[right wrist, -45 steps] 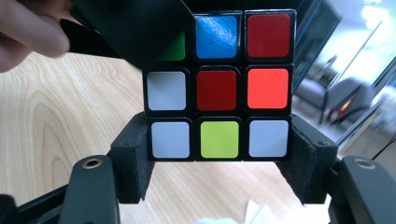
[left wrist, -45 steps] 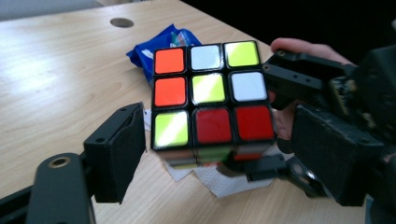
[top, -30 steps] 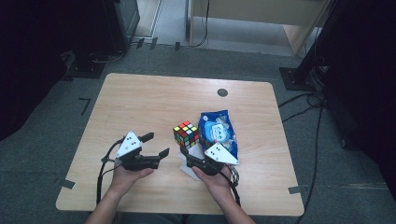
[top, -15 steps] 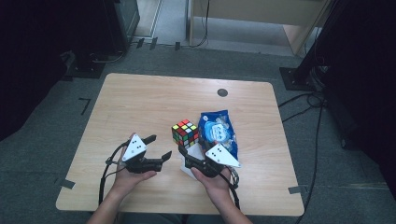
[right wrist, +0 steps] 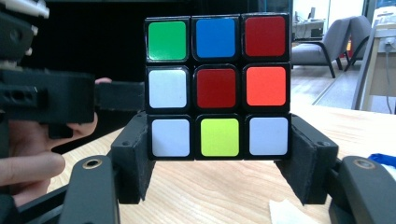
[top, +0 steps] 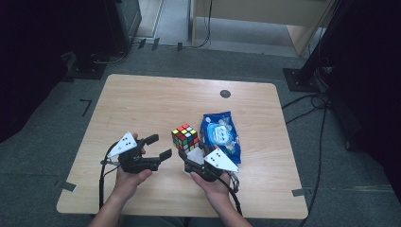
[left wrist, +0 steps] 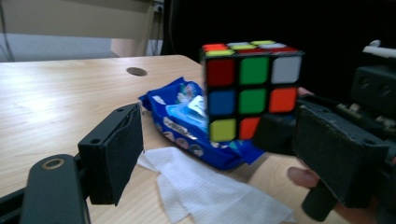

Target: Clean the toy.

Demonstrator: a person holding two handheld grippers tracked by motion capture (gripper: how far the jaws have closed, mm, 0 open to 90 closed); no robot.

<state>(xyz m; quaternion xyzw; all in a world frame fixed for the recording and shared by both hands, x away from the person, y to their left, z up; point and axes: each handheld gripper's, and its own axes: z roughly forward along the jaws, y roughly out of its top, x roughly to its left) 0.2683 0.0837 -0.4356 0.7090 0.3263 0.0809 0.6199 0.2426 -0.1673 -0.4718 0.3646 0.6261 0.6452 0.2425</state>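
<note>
A Rubik's cube (top: 185,137) is held just above the wooden table (top: 142,104), with my right gripper (top: 187,152) shut on its bottom layer. In the right gripper view the cube (right wrist: 217,86) stands upright between the two pads, which press its lower row from both sides; the right gripper (right wrist: 217,156) is below it. My left gripper (top: 159,146) is open just left of the cube, its jaws pointing toward it. In the left gripper view the cube (left wrist: 252,91) floats ahead of the open left gripper (left wrist: 224,161), right of centre.
A blue packet of wipes (top: 221,136) lies just right of the cube, also seen as the blue packet (left wrist: 187,121). A white tissue (left wrist: 205,191) lies flat on the table beneath. A dark round grommet (top: 225,93) is at the table's far side.
My left gripper has moved right, closer to the cube, and stays open. The right gripper keeps holding the cube in about the same place.
</note>
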